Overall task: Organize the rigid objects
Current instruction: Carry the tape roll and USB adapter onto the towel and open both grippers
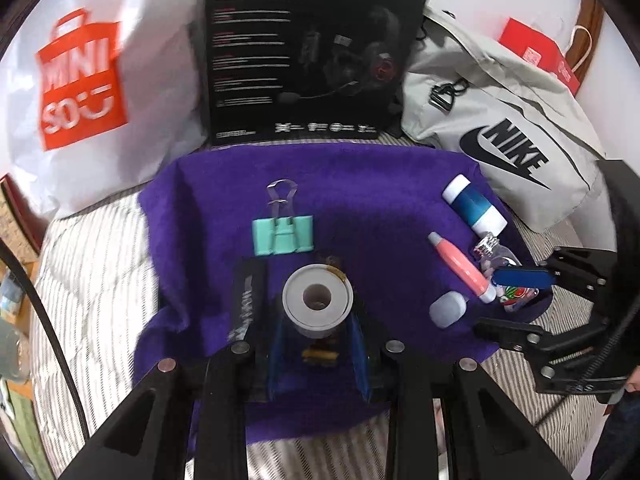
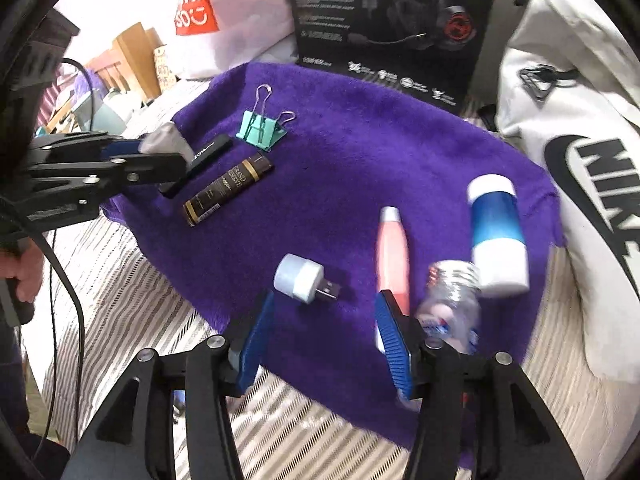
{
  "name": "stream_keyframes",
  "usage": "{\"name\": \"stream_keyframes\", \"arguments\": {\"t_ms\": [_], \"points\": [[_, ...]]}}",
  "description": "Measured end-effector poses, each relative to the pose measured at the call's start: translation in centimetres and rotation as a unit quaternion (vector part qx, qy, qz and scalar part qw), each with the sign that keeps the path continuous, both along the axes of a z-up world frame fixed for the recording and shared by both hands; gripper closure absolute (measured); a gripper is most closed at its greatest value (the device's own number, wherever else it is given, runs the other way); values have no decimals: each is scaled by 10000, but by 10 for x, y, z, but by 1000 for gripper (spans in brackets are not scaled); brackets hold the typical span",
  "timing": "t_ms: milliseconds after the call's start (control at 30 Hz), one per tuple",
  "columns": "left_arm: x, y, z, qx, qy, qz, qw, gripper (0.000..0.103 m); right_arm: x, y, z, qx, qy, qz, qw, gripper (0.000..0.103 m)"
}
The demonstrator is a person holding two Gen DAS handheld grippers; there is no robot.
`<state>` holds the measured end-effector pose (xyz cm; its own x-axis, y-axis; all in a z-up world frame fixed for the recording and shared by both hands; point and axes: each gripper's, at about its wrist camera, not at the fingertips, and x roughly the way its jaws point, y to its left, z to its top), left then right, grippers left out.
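purple cloth point(image 2: 360, 168) centre open, headset box point(image 2: 392, 12) blocking behind

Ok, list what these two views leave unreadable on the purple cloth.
- Brown bar, left wrist view: mostly hidden under the grey cup in the left gripper.
- Clear bottle, right wrist view: label blurred, bottom behind a finger of the right gripper.
- Black stick: print too blurred.

Layout on the bed point(image 2: 132, 320): a towel point(image 2: 360, 152) lies spread across it. On the towel's left part, a binder clip point(image 2: 262, 130) lies behind a slim bar point(image 2: 228, 189), with a flat stick point(image 2: 200, 162) just left of the bar. On the right part, a bottle point(image 2: 498, 232) lies behind a small jar point(image 2: 452, 300), a tube point(image 2: 392, 252) to their left and a plug adapter point(image 2: 302, 278) further left. Behind the towel stands a box point(image 2: 396, 20), a shopping bag point(image 2: 224, 12) to its left, a backpack point(image 2: 580, 160) to its right.
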<state>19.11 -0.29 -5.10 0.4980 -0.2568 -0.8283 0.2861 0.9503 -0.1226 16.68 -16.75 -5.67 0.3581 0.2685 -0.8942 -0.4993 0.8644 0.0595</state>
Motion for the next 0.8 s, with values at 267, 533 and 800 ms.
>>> {"name": "stream_keyframes", "arguments": {"t_ms": [267, 533, 800], "points": [[15, -33, -13, 41, 88, -245, 9997, 75, -23, -30, 18, 44, -148, -350, 9993, 46], [25, -49, -24, 120, 141, -318, 9993, 76, -42, -52, 28, 79, -214, -750, 9969, 46], [27, -62, -32, 469, 86, -362, 9982, 75, -63, -60, 35, 3, -378, -1042, 9938, 46]]}}
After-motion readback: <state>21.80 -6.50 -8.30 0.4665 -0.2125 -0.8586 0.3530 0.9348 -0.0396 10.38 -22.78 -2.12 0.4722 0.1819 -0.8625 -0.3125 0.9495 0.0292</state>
